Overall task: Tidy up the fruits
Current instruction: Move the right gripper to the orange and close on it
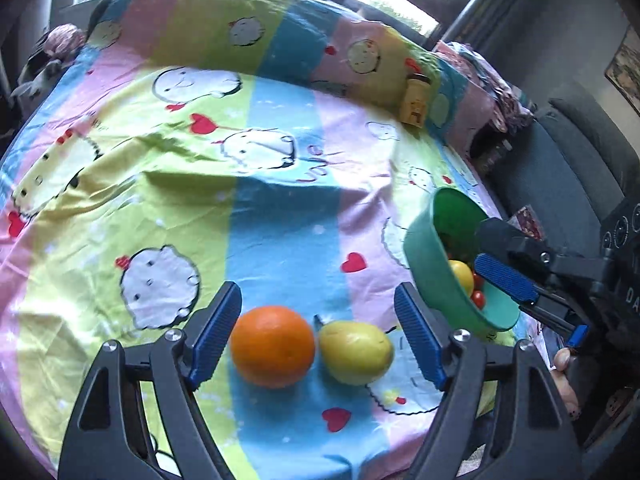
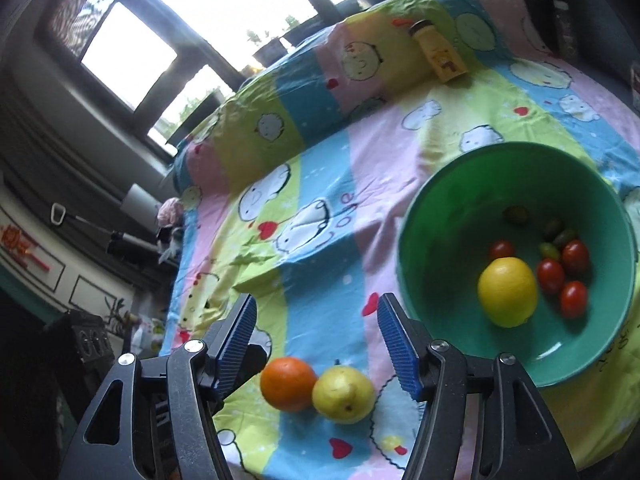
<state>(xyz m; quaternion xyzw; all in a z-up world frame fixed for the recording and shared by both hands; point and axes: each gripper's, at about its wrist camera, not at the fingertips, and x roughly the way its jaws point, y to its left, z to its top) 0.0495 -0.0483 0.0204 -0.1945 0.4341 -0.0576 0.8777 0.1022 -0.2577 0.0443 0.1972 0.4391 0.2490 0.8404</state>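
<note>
An orange (image 1: 273, 346) and a yellow pear (image 1: 356, 352) lie side by side, touching, on the cartoon-print sheet (image 1: 280, 220). My left gripper (image 1: 318, 292) is open, and both fruits sit between its blue pads, which are clear of them. A green bowl (image 2: 440, 200) to the right holds a lemon (image 2: 507, 297), cherry tomatoes (image 2: 551, 276) and small greenish fruits (image 2: 550, 250). My right gripper (image 2: 318, 300) is open and empty, above the orange (image 2: 289, 383) and pear (image 2: 343, 394). In the left wrist view the right gripper (image 1: 482, 244) hangs over the bowl's (image 1: 432, 264) rim.
A yellow bottle (image 1: 416, 100) lies on the raised fold of the sheet at the back. A dark seat (image 1: 560, 160) stands past the sheet's right edge. A person's fingers (image 1: 564, 360) show at the right. Windows run behind.
</note>
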